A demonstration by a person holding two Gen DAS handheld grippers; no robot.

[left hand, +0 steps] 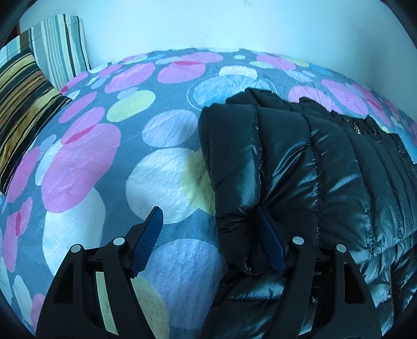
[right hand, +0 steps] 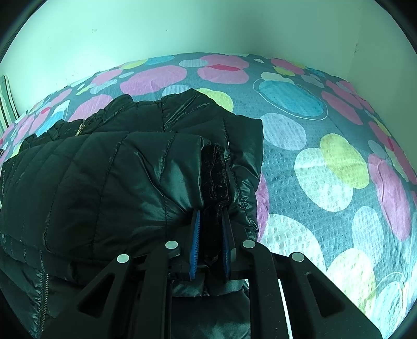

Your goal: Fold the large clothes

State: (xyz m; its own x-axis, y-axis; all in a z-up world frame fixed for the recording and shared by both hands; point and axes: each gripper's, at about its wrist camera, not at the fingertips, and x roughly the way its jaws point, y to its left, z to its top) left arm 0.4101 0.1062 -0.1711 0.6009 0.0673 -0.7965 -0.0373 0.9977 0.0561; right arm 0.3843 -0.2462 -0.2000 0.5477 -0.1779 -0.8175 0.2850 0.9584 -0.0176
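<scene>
A shiny black quilted puffer jacket lies folded in layers on a bed with a dotted cover. My left gripper is open at the jacket's left edge; its right finger presses into the jacket fabric and its left finger hangs over the bare cover. In the right wrist view the jacket fills the left half. My right gripper is shut on the jacket's right edge, pinching dark fabric by a fuzzy cuff.
Striped pillows lean against the white wall at the bed's far left. The dotted cover stretches right of the jacket in the right wrist view.
</scene>
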